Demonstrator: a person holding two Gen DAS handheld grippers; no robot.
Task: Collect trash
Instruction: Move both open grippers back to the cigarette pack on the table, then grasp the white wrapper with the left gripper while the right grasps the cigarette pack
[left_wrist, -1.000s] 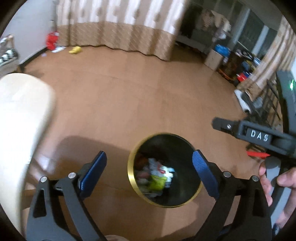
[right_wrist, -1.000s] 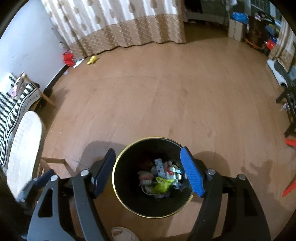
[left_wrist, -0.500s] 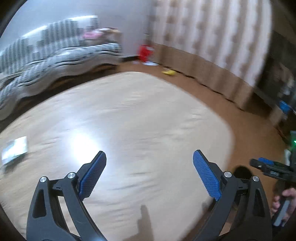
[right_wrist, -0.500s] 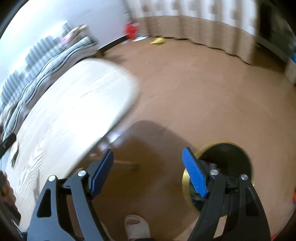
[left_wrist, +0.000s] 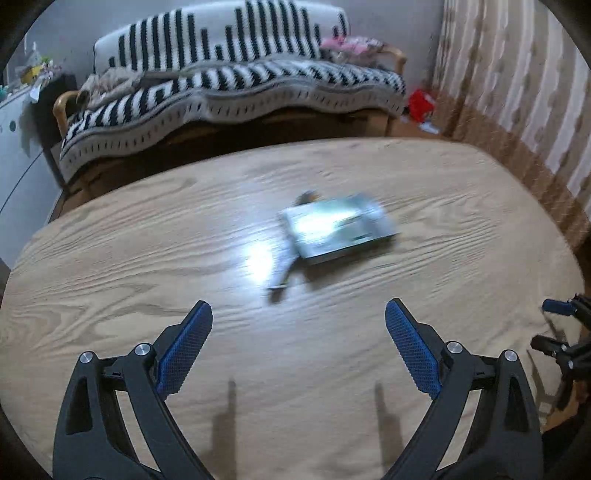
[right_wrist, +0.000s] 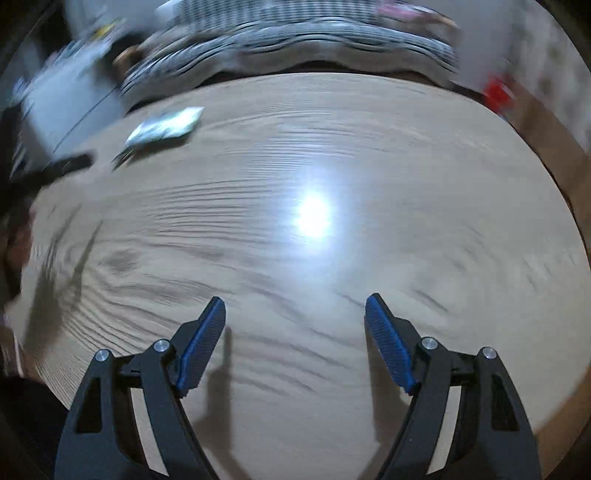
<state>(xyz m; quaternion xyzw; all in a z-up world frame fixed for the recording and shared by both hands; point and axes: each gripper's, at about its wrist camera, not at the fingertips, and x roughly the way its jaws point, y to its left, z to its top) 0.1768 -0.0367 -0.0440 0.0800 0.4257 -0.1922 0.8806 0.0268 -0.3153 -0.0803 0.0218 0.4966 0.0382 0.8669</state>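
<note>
A flat silvery packet (left_wrist: 338, 225) lies on the oval wooden table (left_wrist: 147, 266), blurred, with a thin dark strip (left_wrist: 282, 271) at its left corner. My left gripper (left_wrist: 298, 319) hovers open in front of it, nothing between its blue pads. In the right wrist view the same packet (right_wrist: 166, 125) lies far off at the table's upper left. My right gripper (right_wrist: 295, 314) stands above the bare table (right_wrist: 443, 221), its jaws opening with nothing between them. The right gripper's tips (left_wrist: 554, 325) also show at the right edge of the left wrist view.
A sofa with a black-and-white striped cover (left_wrist: 229, 88) runs behind the table. Patterned curtains (left_wrist: 517, 92) hang at the right, with a red object (left_wrist: 421, 103) on the floor below them. A white cabinet (left_wrist: 14, 147) stands at the left.
Both grippers have swung away from the black bin of trash on the floor and now hang over the wooden table. The silvery packet has come into the middle of the left wrist view.
</note>
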